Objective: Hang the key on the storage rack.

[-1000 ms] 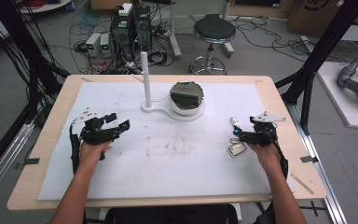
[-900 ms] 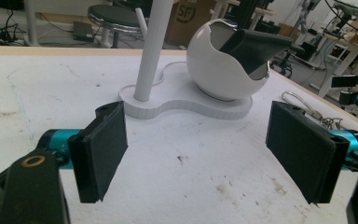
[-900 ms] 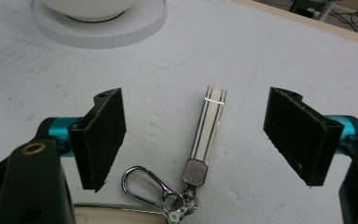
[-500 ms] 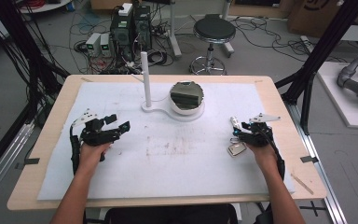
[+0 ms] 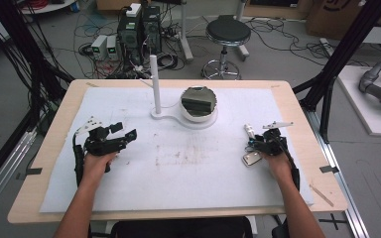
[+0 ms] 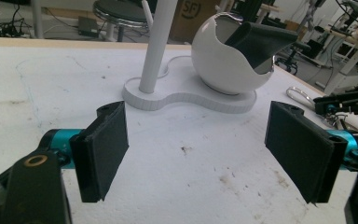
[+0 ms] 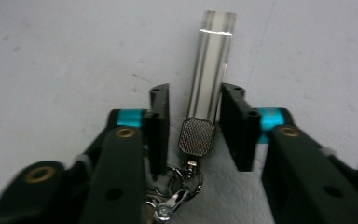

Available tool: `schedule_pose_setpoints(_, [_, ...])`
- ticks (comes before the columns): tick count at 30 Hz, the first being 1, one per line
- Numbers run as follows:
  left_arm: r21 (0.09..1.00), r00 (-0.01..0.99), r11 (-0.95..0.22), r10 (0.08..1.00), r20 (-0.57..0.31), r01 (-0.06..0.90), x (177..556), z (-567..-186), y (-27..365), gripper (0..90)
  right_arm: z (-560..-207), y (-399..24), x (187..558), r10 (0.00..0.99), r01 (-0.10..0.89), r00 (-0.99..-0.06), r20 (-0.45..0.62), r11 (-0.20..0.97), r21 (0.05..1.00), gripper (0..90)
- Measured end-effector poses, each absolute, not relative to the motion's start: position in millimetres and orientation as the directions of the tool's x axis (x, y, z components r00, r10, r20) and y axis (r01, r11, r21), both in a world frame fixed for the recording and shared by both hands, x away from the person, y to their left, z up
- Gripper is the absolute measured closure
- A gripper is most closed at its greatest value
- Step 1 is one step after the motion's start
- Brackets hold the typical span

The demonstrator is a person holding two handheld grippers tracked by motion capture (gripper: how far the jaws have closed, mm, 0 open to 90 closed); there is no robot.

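The right gripper (image 7: 193, 126) is straddling a keychain (image 7: 205, 88) near the bench's (image 5: 49, 148) right edge, jaws narrow but not touching it. The left gripper (image 6: 205, 149) is gaping wide near the left edge.

High cam looks down/fwd over whole wooden table (image 5: 302, 124). Left gripper cam sits low, facing white round-bowl stand (image 6: 223, 70), shared w/ high (image 5: 198, 106). Right cam: close, angled down.

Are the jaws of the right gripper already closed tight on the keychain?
No, in the right gripper view the keychain lies between the right gripper's jaws, with a visible gap on each side.
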State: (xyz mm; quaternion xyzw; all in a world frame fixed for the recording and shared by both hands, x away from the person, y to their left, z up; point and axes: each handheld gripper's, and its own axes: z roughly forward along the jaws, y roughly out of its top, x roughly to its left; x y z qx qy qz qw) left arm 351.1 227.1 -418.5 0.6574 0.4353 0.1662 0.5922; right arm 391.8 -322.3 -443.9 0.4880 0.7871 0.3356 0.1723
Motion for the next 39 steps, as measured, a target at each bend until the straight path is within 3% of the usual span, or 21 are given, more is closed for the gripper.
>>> schedule_pose_setpoints(6, [0.923,0.558,0.090,0.773,-0.301,0.373,351.0,-417.9,230.6,21.6,-440.0,-301.2,383.4,0.828,0.609,-0.558,0.057,0.362,0.706,75.8])
schedule_pose_setpoints(22, [0.922,0.533,0.123,0.785,-0.317,0.367,350.7,-416.9,243.7,22.0,-425.1,-194.1,366.0,0.638,0.443,-0.767,0.061,0.458,0.771,75.9])
schedule_pose_setpoints(39, [0.917,0.506,0.157,0.793,-0.339,0.368,350.5,-418.0,254.3,26.1,-430.5,-92.3,375.0,0.548,0.396,-0.834,0.069,0.506,0.766,75.8])
